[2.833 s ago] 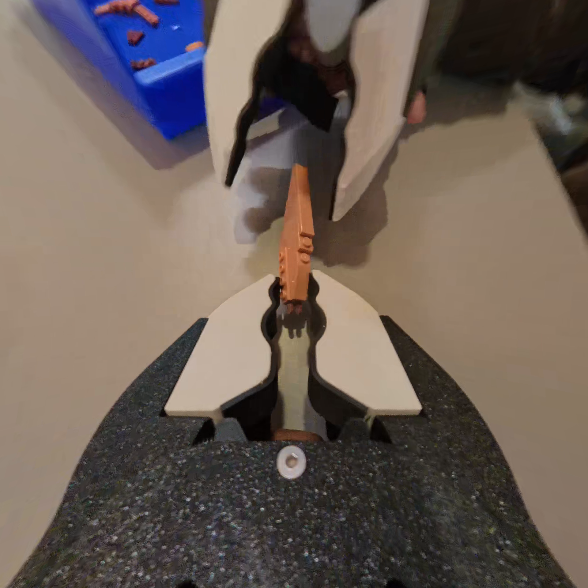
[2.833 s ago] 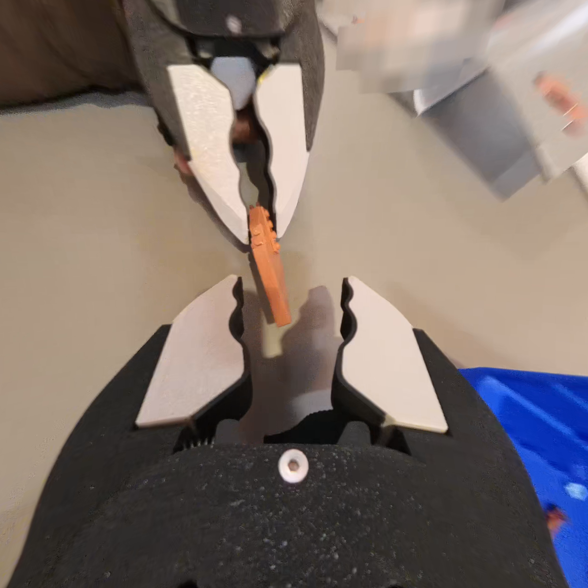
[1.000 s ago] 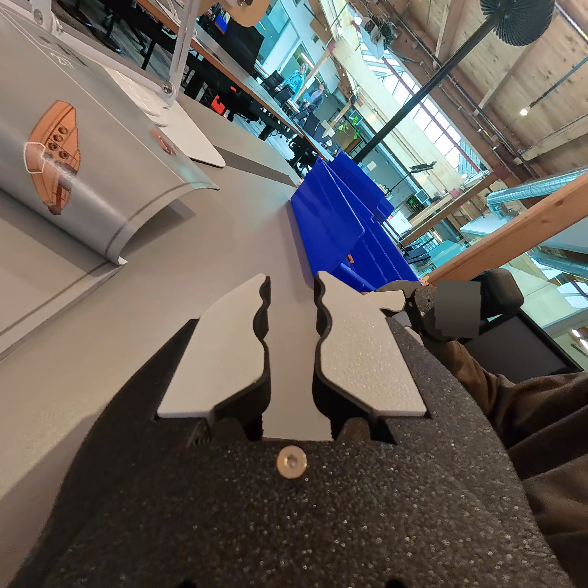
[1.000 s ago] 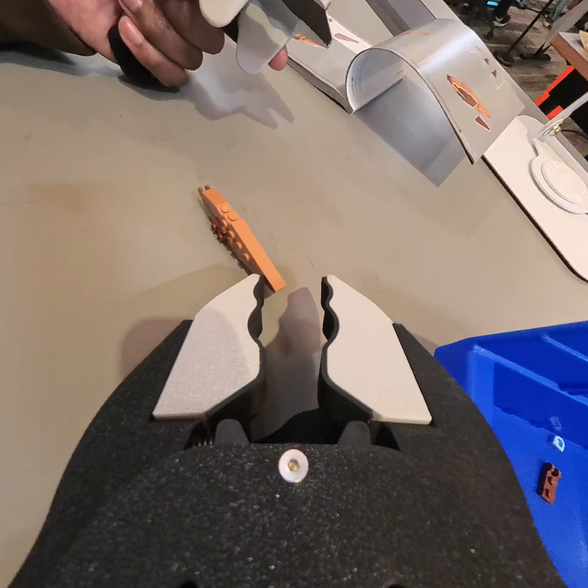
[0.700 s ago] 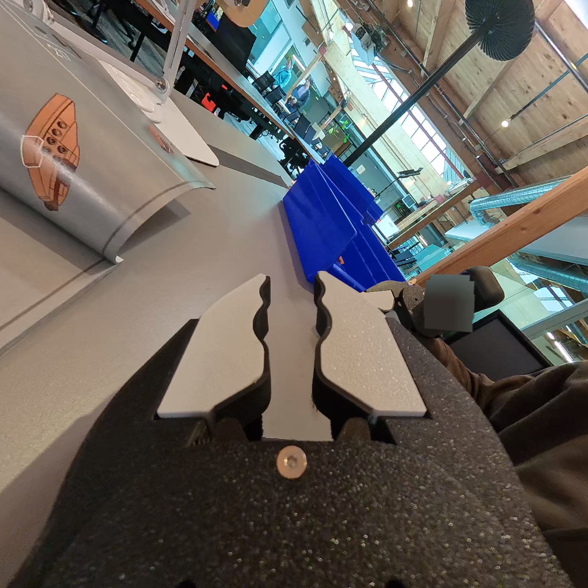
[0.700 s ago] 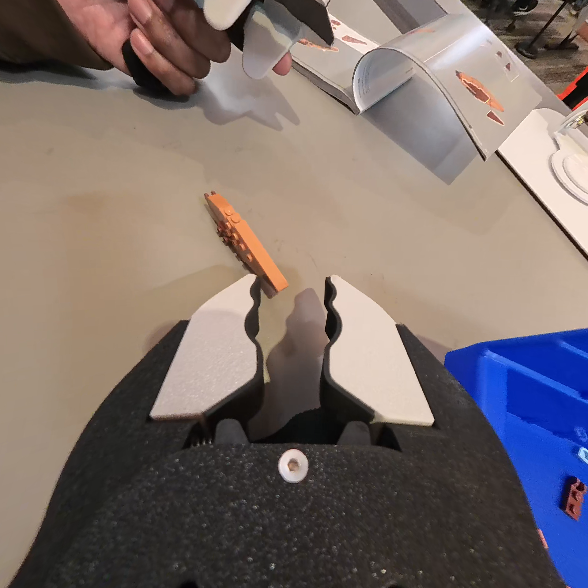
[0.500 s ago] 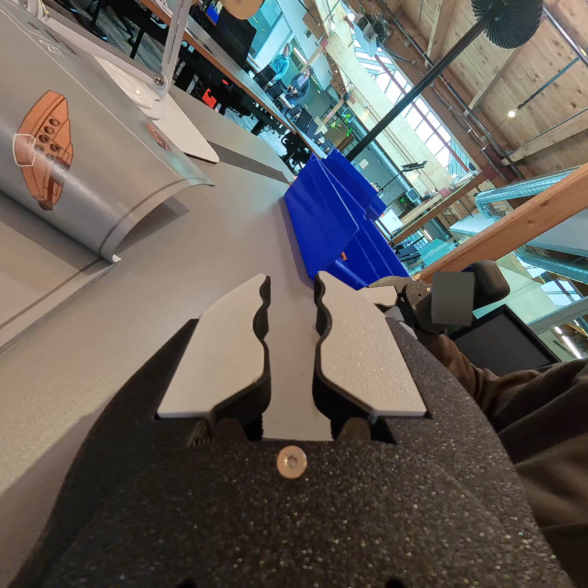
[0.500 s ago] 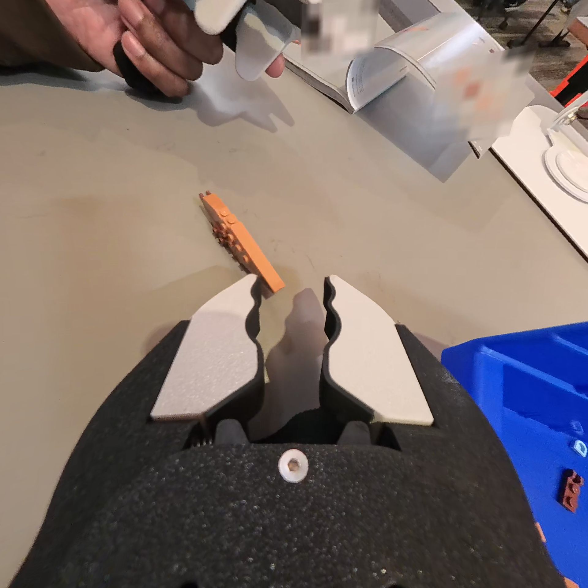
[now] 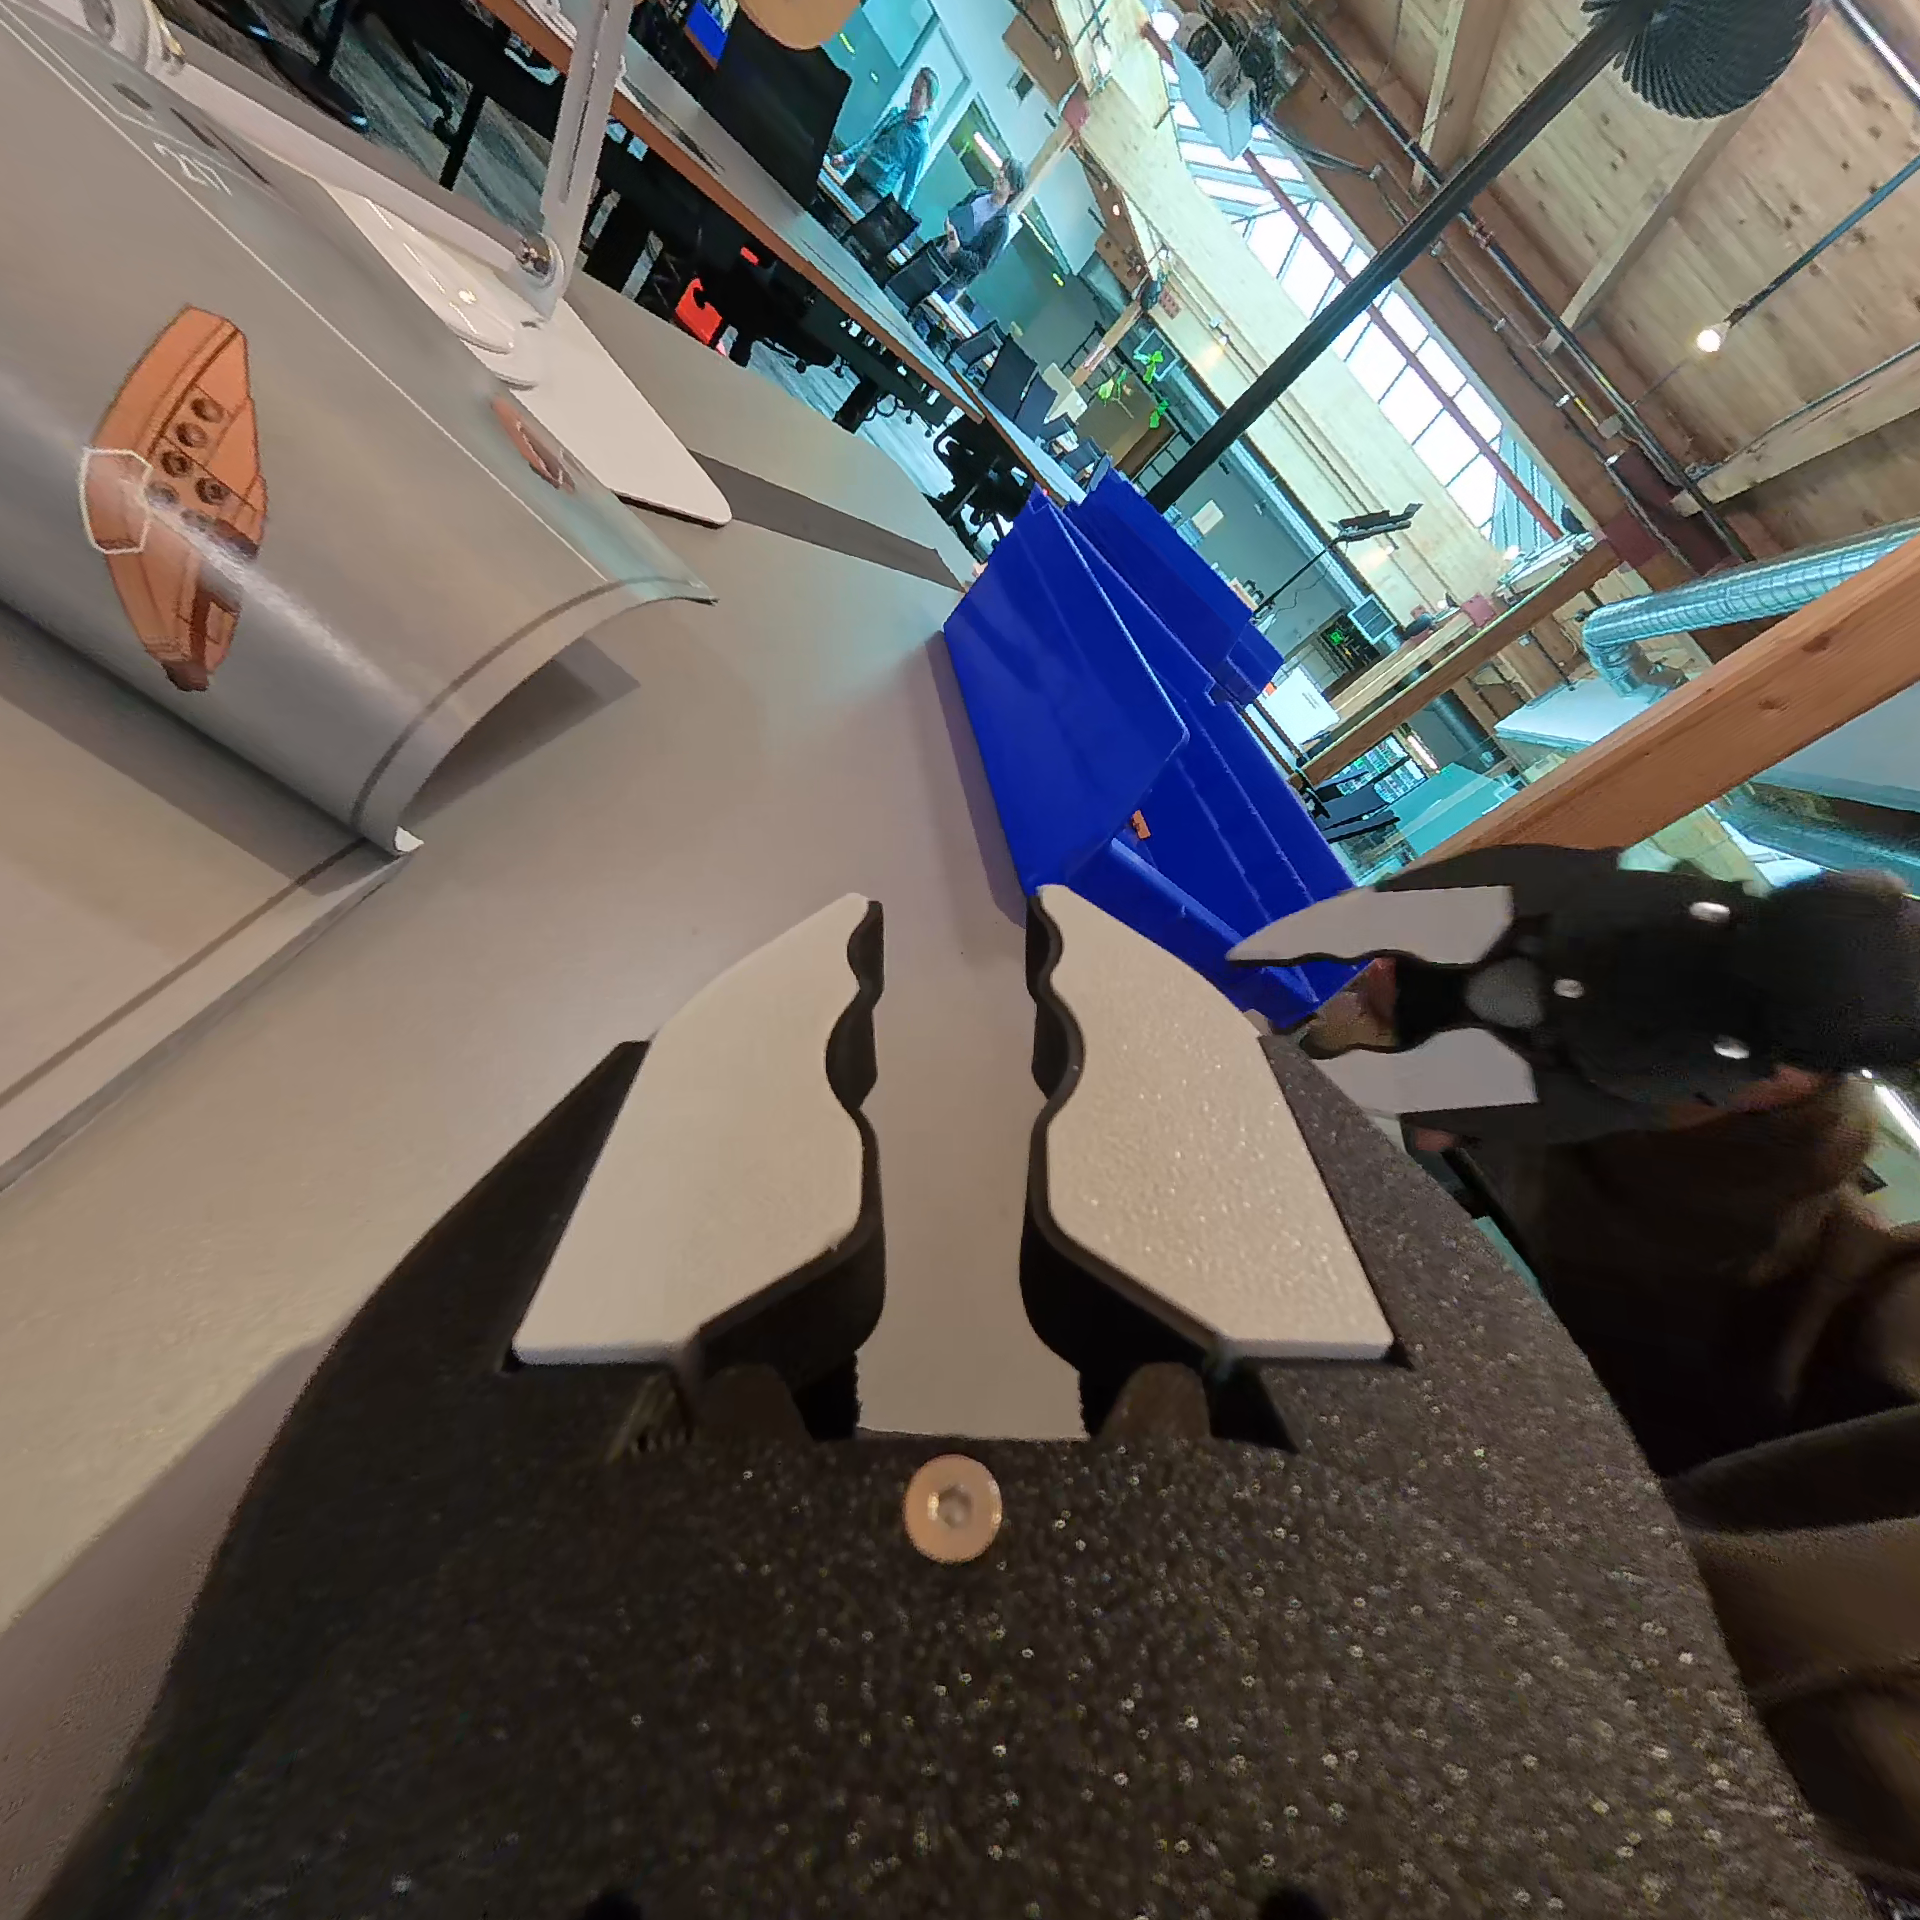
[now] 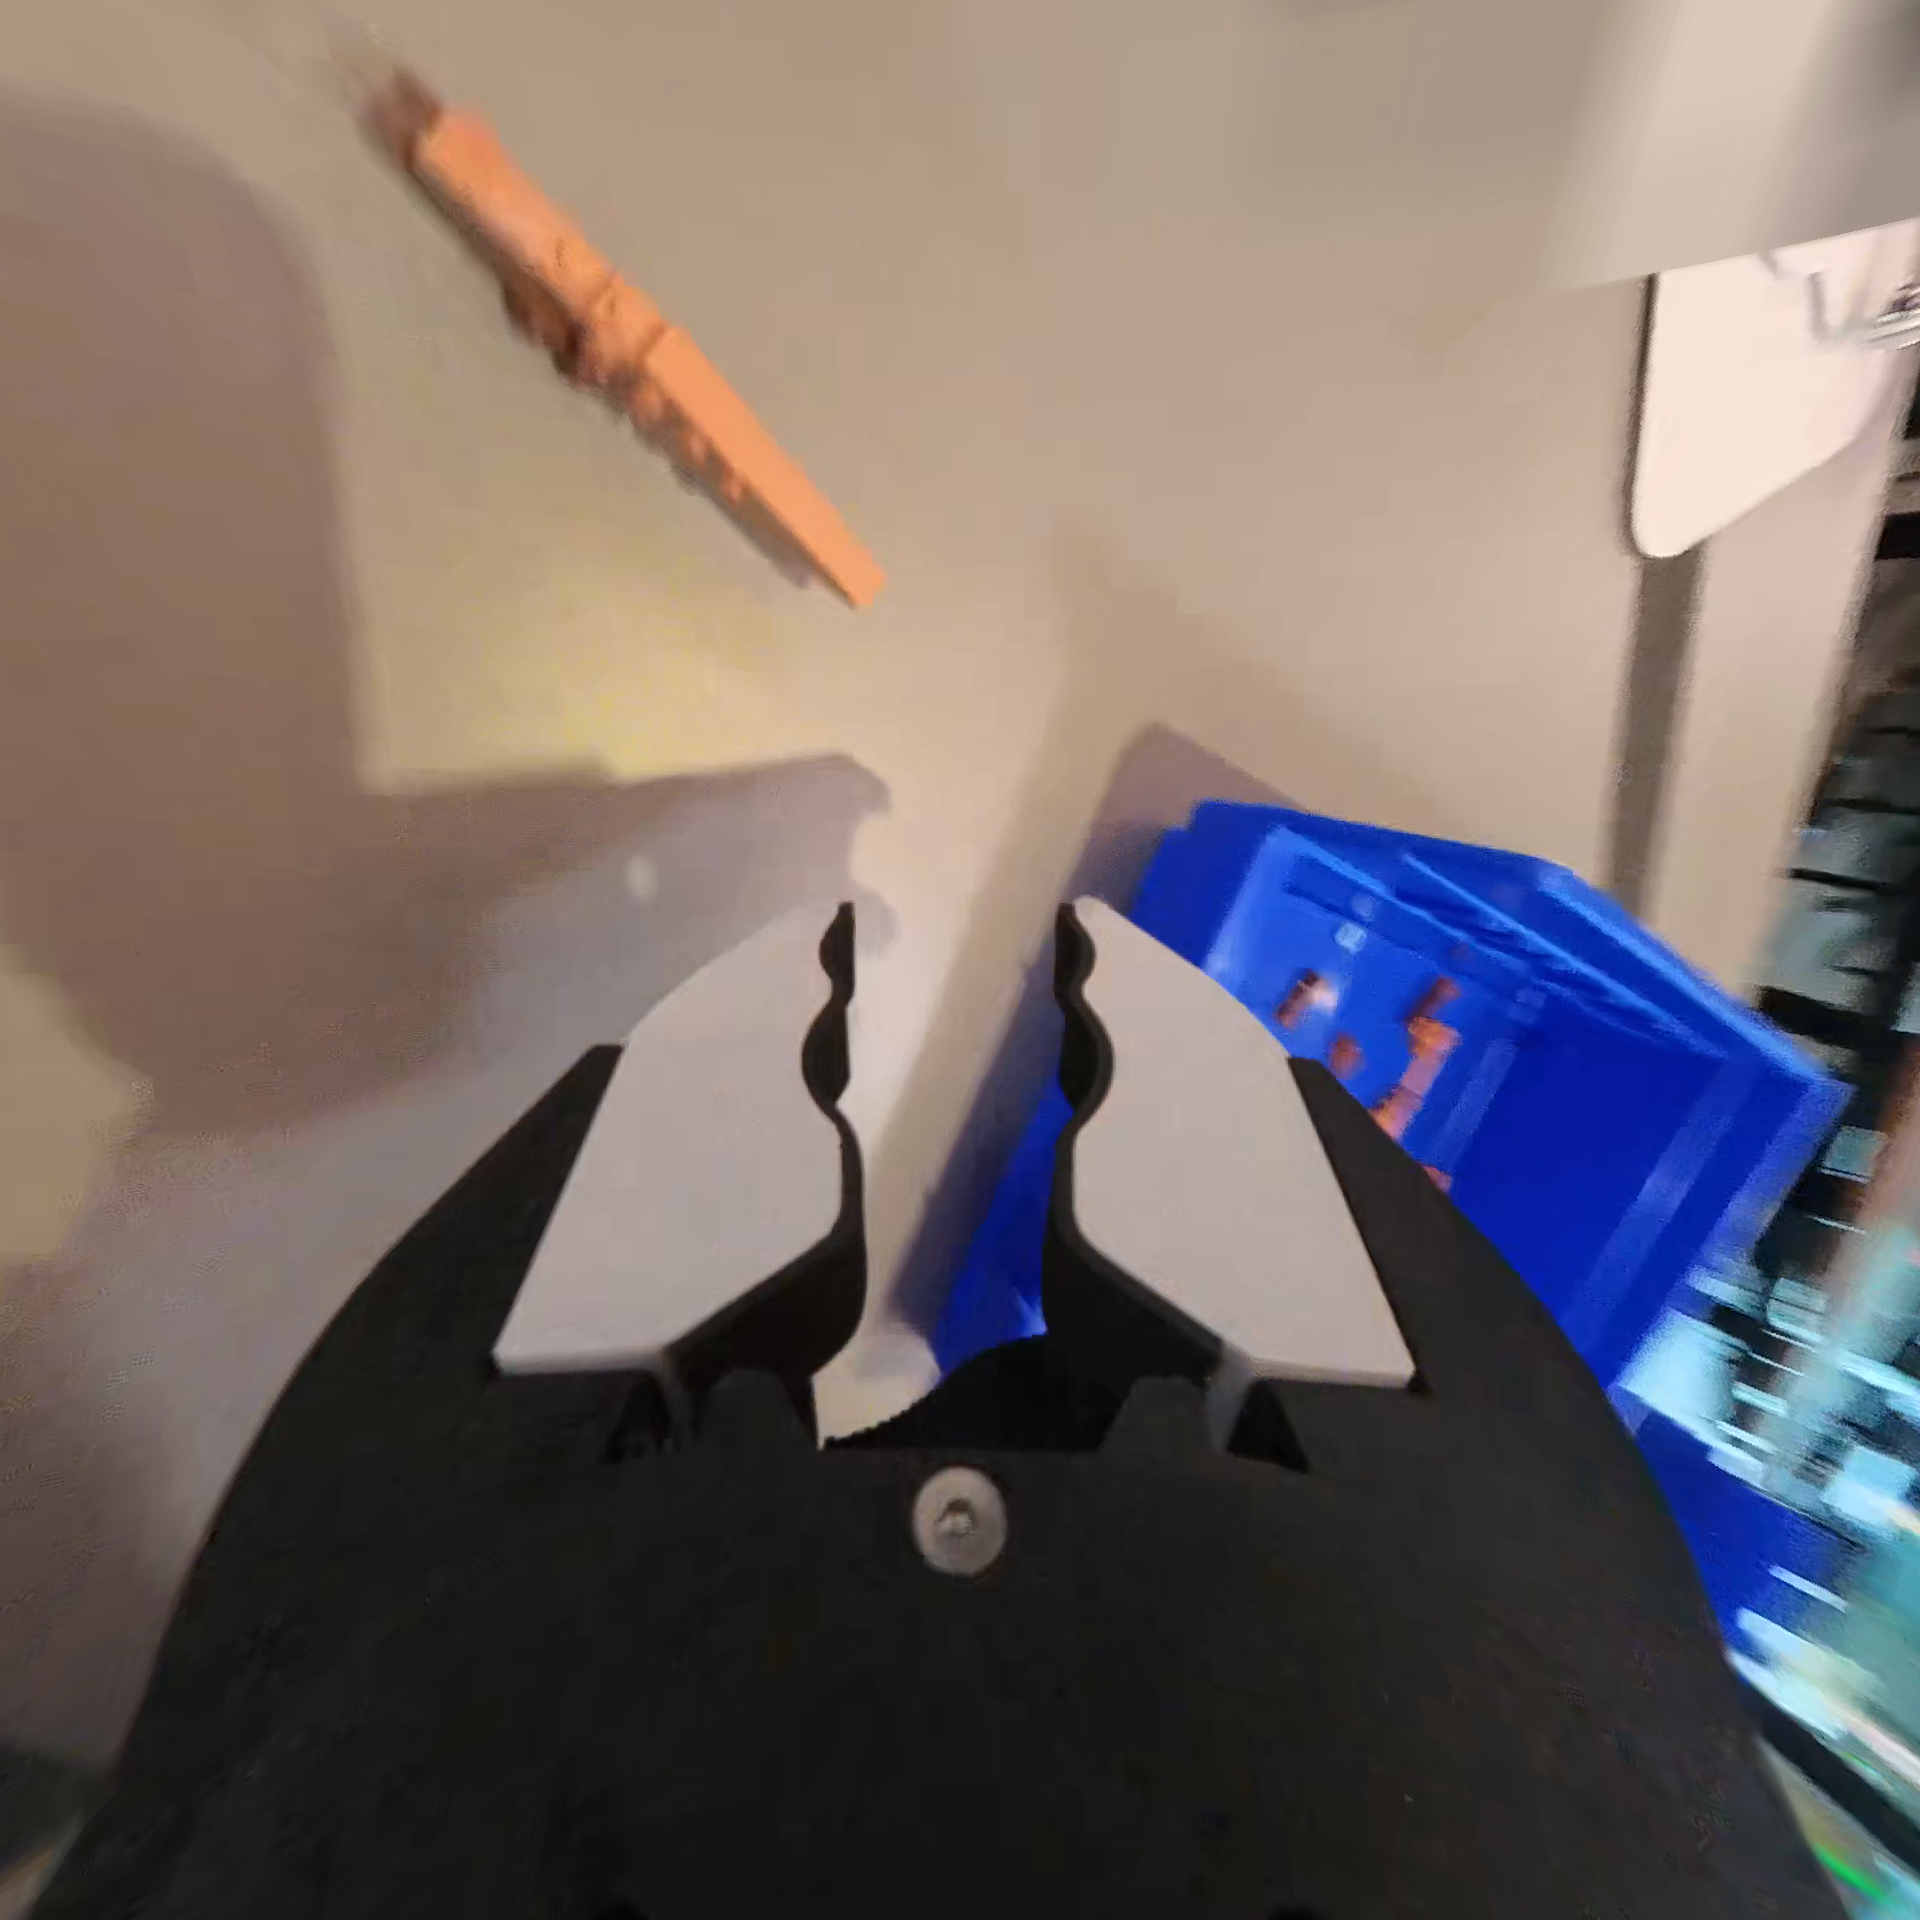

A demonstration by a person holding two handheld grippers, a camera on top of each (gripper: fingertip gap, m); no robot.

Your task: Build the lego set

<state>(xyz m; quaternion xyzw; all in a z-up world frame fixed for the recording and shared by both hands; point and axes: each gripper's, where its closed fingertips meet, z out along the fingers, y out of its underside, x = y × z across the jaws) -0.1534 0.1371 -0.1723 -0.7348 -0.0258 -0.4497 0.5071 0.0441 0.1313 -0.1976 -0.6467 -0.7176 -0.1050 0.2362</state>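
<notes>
On the table: the orange lego assembly (image 10: 634,343) lies flat and alone on the grey table (image 10: 1143,416), well apart from both tools.
Right gripper (image 10: 954,925): released, with a clear gap between the jaws and nothing in them; it points toward the blue parts bin (image 10: 1538,1049), which is just ahead and to its right.
Left gripper (image 9: 956,920): also released and empty, low over the table, facing the curled instruction booklet (image 9: 312,582) and the bin's outer wall.
Step in hand: I judge it is fetching the next piece, since small orange and brown parts (image 10: 1423,1039) show in the bin.
How to do it well: the right wrist view is blurred, so slow down before reaching in; choose one piece that lies apart from its neighbours, come from above with the jaws wide, and close on its flat sides.
Check: compare the piece with the drawing in the booklet before lifting.
Risk: a small part can slip or turn between the pads.
</notes>
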